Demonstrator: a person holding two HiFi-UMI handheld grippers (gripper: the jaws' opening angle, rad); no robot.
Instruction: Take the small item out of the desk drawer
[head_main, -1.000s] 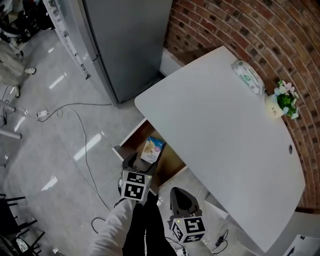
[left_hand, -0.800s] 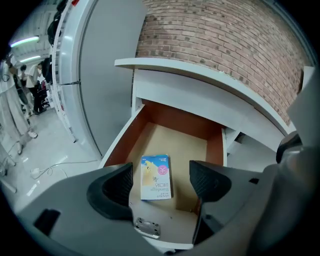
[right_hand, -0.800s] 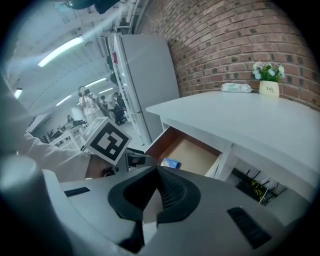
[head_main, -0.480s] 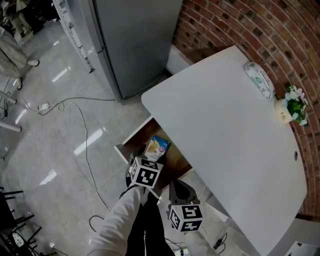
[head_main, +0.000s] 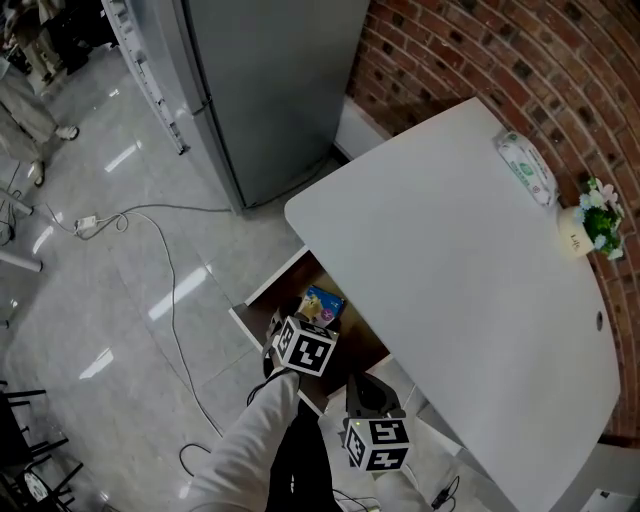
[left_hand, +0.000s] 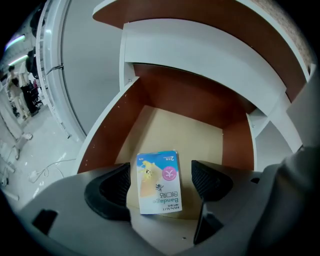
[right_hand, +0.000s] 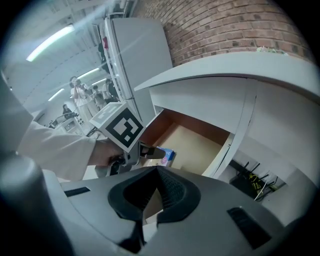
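Observation:
The desk drawer stands pulled out under the white desk. A small blue and yellow bandage box lies flat on the drawer's pale floor; in the head view the bandage box shows just past the left gripper. My left gripper hangs over the drawer's front part, its jaws opening, one on each side of the box with a gap at each pad. My right gripper is shut and empty, held back in front of the drawer; in the head view the right gripper is below the left gripper.
A tall grey cabinet stands left of the desk against the brick wall. A cable runs over the shiny floor. On the desk's far edge sit a tissue pack and a small potted plant.
My left gripper has moved forward over the drawer, so it now covers part of the box in the head view. The right gripper has stayed about where it was.

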